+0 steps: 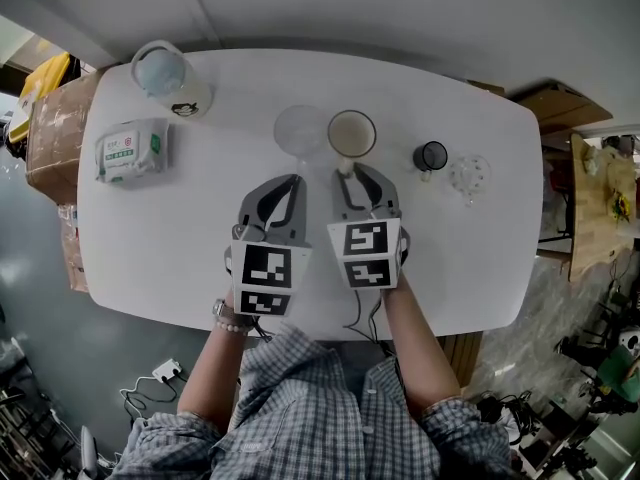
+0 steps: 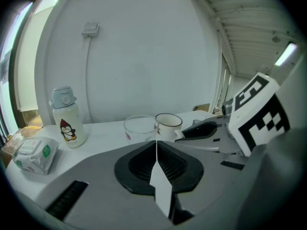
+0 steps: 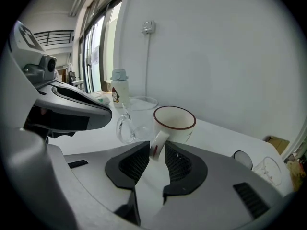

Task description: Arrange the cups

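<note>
A white mug with a dark rim point(image 1: 352, 134) stands at the table's far middle, its handle pointing towards me. A clear glass mug point(image 1: 300, 131) stands touching or nearly touching its left side. My right gripper point(image 1: 352, 172) is shut on the white mug's handle; in the right gripper view the handle fills the gap between the pads point(image 3: 156, 150), below the white mug point(image 3: 175, 121). My left gripper point(image 1: 296, 181) is shut and empty, just short of the glass mug point(image 2: 140, 127). A small black cup point(image 1: 431, 155) and a clear patterned glass point(image 1: 469, 175) stand to the right.
A white bottle with a penguin print point(image 1: 170, 80) stands at the table's far left corner, with a pack of wipes point(image 1: 132, 150) beside it. The white table point(image 1: 160, 248) ends close to my body. Cardboard boxes point(image 1: 55, 128) stand off its left edge.
</note>
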### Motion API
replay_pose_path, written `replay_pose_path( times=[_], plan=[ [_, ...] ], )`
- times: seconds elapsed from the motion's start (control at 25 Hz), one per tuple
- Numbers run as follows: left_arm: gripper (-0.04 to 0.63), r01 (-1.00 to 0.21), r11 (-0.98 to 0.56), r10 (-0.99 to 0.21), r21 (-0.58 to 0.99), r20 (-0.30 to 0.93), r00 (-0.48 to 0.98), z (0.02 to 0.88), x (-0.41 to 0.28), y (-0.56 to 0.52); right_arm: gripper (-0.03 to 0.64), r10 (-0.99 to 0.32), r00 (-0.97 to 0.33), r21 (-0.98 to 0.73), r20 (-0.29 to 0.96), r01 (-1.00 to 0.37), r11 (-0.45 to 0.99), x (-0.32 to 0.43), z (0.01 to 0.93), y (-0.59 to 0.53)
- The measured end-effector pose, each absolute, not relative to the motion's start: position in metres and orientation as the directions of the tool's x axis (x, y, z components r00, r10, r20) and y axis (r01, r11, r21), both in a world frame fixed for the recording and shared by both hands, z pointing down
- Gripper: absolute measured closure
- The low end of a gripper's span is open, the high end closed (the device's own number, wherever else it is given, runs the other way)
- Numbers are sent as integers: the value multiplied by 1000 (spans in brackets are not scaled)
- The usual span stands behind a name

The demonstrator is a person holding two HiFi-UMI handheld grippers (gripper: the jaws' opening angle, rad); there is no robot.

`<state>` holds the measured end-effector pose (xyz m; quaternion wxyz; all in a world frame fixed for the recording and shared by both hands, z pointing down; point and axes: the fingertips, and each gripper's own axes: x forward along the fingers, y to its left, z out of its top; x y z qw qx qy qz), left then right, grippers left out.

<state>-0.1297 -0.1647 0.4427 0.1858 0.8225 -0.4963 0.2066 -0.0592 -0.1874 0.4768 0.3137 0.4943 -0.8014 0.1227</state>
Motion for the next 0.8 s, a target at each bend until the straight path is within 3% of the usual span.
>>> replay_pose_path(
  times=[0.28,0.8],
  plan=[
    [583,-857,-486,-701,169,510,498,445,-97,-161,515,-734,-318,100,600,-881,463,-39,456,-173],
    [583,-902,-414,-724,119,557,406,459,-119,-173,515,-771,-14,188,636,-967,173,113,463,-144]
  ],
)
